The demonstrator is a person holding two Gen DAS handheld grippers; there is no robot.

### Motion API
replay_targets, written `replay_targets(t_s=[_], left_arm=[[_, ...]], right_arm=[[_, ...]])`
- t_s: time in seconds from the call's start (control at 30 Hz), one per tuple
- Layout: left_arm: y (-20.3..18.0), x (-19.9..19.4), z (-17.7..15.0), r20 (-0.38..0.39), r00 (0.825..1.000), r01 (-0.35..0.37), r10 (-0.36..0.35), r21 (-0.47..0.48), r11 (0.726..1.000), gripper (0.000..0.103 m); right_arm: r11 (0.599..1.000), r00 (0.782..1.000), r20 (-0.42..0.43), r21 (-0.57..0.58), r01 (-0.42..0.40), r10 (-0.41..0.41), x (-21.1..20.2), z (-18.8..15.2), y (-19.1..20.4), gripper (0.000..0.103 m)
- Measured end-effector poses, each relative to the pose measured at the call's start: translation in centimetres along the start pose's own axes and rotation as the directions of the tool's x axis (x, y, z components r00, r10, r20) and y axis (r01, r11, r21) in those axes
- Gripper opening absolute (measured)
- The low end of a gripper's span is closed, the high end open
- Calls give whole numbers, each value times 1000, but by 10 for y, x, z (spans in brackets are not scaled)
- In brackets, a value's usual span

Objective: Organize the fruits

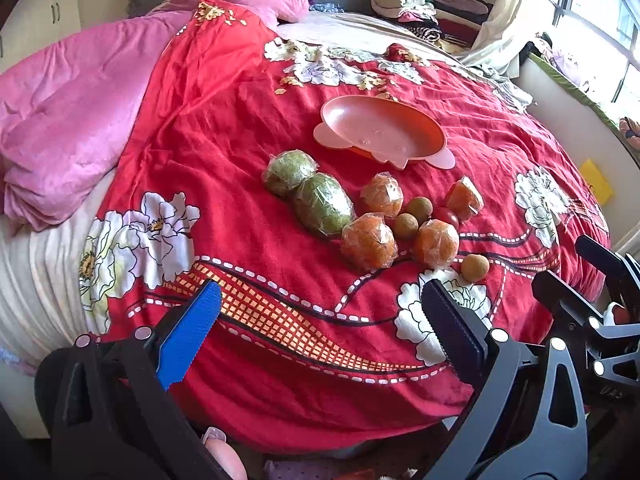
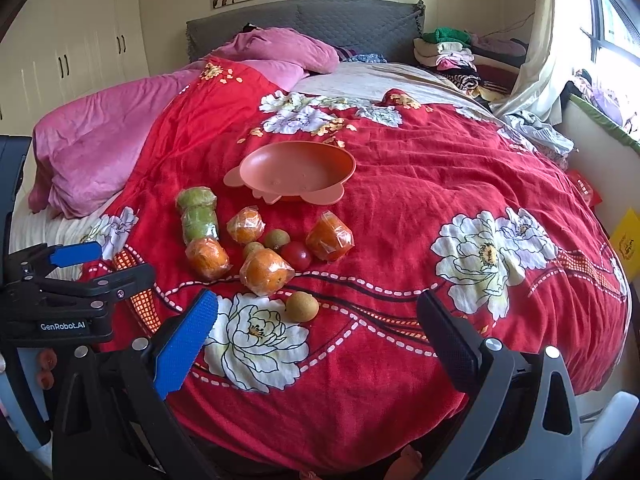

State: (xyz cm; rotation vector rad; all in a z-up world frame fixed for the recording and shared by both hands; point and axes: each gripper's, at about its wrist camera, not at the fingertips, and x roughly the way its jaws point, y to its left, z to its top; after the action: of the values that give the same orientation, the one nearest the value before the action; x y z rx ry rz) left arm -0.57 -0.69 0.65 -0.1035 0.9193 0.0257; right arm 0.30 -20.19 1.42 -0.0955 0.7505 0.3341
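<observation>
Both tools are spread wide and hold nothing: the left gripper [image 1: 320,320] frames the lower part of the left wrist view, the right gripper [image 2: 318,320] the bottom of the right wrist view, each hanging over the near edge of the red floral quilt [image 2: 420,184].

The fruit lies in a loose cluster at centre frame, just below the empty salmon-pink dish [image 2: 298,168]. Counted: two green fruits in plastic wrap [image 1: 308,192], touching end to end; four wrapped oranges [image 1: 369,241]; three small brown round fruits, probably longans, with one longan [image 2: 302,307] lying apart, nearest the right gripper; and one red cherry tomato [image 2: 296,255] wedged between the oranges.

Handling, as I judge it: the wrapped pieces should be light and fairly firm, but the film is slick and loose, so take each across its widest middle rather than by a wrap corner. The longans are small and hard-shelled and may roll on the soft quilt. The tomato is the fragile one and wants a gentle squeeze. The bedding gives under pressure, so pressing down could sink or scatter the pile.
</observation>
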Motion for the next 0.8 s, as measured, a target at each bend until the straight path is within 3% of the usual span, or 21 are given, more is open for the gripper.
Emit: replay_targets(t_s=[0.8], left_arm=[[-3, -2, 1, -1, 1000, -7, 7, 1, 1000, 94]], right_arm=[[1000, 1000, -5, -2, 1, -1, 2, -1, 3, 99]])
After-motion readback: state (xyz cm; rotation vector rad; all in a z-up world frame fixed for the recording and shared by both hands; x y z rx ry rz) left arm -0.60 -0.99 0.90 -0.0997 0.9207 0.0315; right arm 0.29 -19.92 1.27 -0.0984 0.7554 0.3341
